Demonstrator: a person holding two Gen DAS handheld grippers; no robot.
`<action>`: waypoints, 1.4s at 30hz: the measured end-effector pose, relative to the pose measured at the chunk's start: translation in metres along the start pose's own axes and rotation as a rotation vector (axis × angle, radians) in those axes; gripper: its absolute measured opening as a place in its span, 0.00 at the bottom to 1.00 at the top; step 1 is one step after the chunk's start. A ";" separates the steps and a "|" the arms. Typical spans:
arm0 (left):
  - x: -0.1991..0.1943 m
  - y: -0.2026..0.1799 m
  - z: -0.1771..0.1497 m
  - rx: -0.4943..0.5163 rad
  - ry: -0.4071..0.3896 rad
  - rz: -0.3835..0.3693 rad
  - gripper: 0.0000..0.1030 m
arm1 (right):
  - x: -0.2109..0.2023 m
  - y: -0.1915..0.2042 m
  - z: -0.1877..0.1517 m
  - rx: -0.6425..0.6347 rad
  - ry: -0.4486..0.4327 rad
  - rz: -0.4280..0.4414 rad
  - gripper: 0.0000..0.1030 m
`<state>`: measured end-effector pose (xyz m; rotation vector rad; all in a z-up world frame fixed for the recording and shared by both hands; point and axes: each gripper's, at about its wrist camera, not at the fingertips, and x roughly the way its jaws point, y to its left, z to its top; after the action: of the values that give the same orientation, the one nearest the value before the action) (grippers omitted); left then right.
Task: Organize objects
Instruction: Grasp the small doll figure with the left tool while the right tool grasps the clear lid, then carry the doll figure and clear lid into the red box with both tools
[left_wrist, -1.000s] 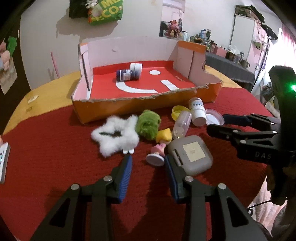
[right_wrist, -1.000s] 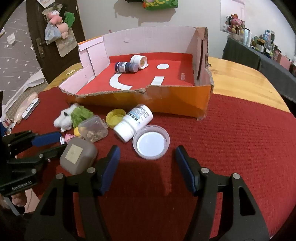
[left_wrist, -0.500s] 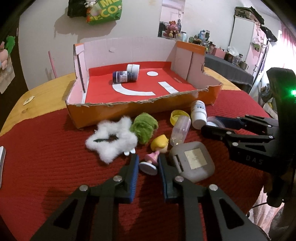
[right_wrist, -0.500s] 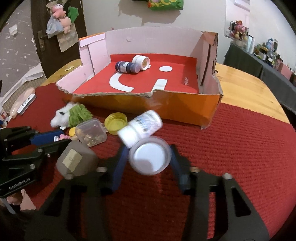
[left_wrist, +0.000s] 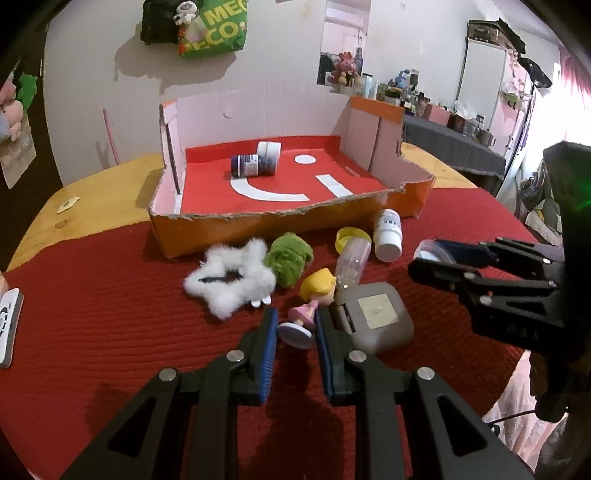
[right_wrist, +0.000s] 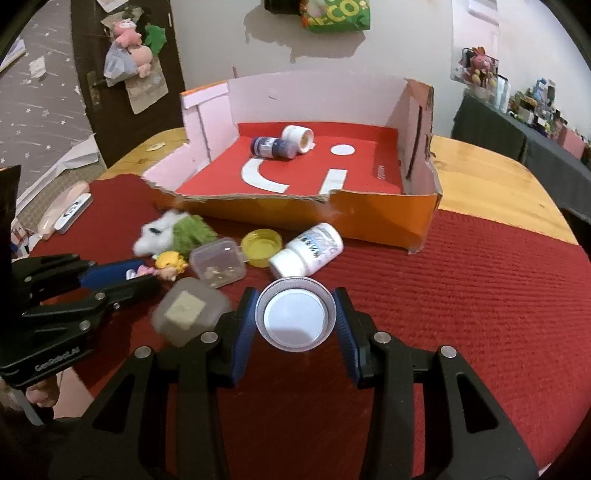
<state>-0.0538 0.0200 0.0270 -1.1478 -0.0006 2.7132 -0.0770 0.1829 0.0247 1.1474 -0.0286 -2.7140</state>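
The left gripper (left_wrist: 293, 325) pinches the doll (left_wrist: 309, 302) at its pink body, its white base between the blue pads. The right gripper (right_wrist: 295, 314) clamps the round lid (right_wrist: 295, 314), held just off the red cloth (right_wrist: 480, 295). A grey case (left_wrist: 375, 317) lies right of the left fingers; beyond both sit a white bottle (right_wrist: 307, 249), yellow cap (right_wrist: 261, 246) and the orange box (right_wrist: 369, 218)

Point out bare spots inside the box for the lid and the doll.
The box floor is bare along its torn front edge and right wall. Its back middle is taken by the dark jar and white roll. The cloth before the box's left half is crowded.
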 end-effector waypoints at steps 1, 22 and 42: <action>-0.001 0.000 0.000 -0.003 -0.003 -0.001 0.21 | -0.001 0.002 0.000 -0.001 0.001 0.004 0.38; -0.007 0.003 -0.006 -0.025 -0.001 -0.011 0.21 | -0.007 0.013 -0.006 -0.003 0.004 0.040 0.38; -0.004 0.013 0.037 -0.028 -0.048 -0.013 0.21 | -0.011 0.007 0.036 -0.016 -0.043 0.067 0.38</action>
<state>-0.0800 0.0091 0.0552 -1.0867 -0.0535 2.7365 -0.0944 0.1761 0.0581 1.0641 -0.0500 -2.6753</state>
